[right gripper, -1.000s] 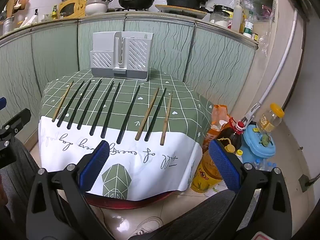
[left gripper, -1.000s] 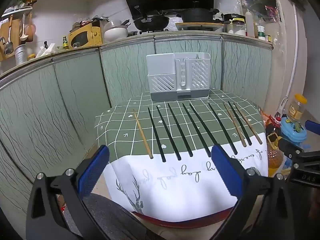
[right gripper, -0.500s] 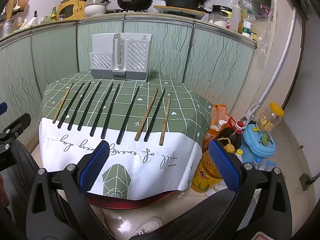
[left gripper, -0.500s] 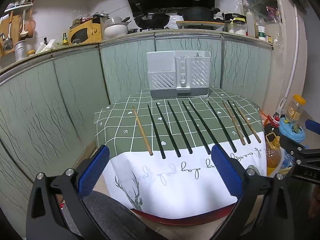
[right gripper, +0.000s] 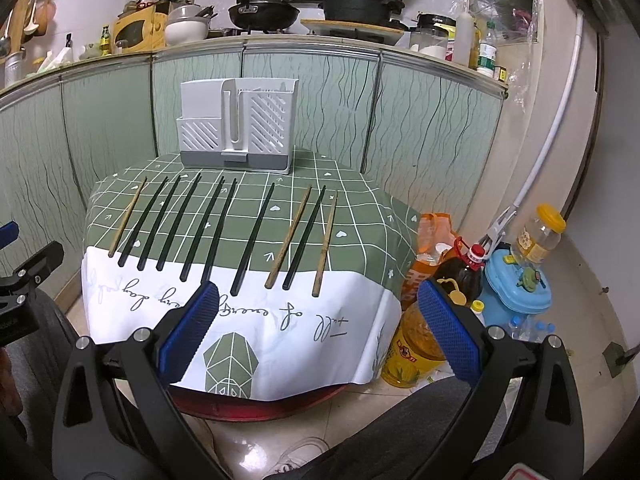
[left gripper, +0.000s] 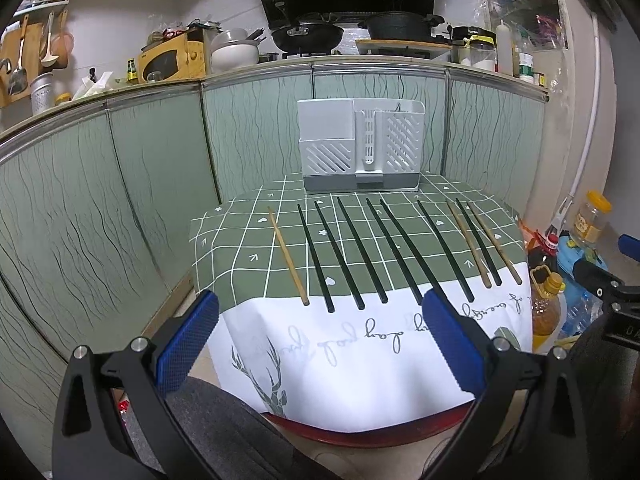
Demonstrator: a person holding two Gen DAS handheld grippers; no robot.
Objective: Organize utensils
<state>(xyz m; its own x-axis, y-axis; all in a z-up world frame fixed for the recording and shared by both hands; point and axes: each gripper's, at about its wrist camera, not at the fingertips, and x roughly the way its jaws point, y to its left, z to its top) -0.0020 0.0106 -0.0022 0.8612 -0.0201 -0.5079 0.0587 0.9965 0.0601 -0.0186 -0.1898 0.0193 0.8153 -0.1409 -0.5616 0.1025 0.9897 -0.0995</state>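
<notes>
Left wrist view: the left gripper (left gripper: pixel 320 336) hangs in front of a small table, its two blue-padded fingers (left gripper: pixel 188 346) spread wide apart with nothing between them. The table wears a green checked tablecloth (left gripper: pixel 240 248) whose white front edge, printed with script and a deer, drapes toward the camera. Ten chopsticks lie side by side on the cloth, pointing away from the camera, none touching the gripper. The leftmost is a wooden chopstick (left gripper: pixel 288 256); next come several black chopsticks (left gripper: pixel 350 254); at the right end two more wooden ones flank a black one. Behind them, at the far edge of the table, stands a white utensil holder (left gripper: pixel 360 144) with slotted compartments; whether anything sits inside cannot be told. Part of the other gripper shows at the right edge.

Right wrist view: the right gripper (right gripper: pixel 318 328) is also held short of the table, its blue-padded fingers (right gripper: pixel 450 336) wide apart and holding nothing. The same row of chopsticks (right gripper: pixel 256 236) fans across the green cloth, with the utensil holder (right gripper: pixel 238 126) upright behind them, well apart from the gripper. On the floor to the right of the table stand a yellow oil bottle (right gripper: pixel 412 352), a darker bottle (right gripper: pixel 460 272) and a blue container (right gripper: pixel 516 284).
</notes>
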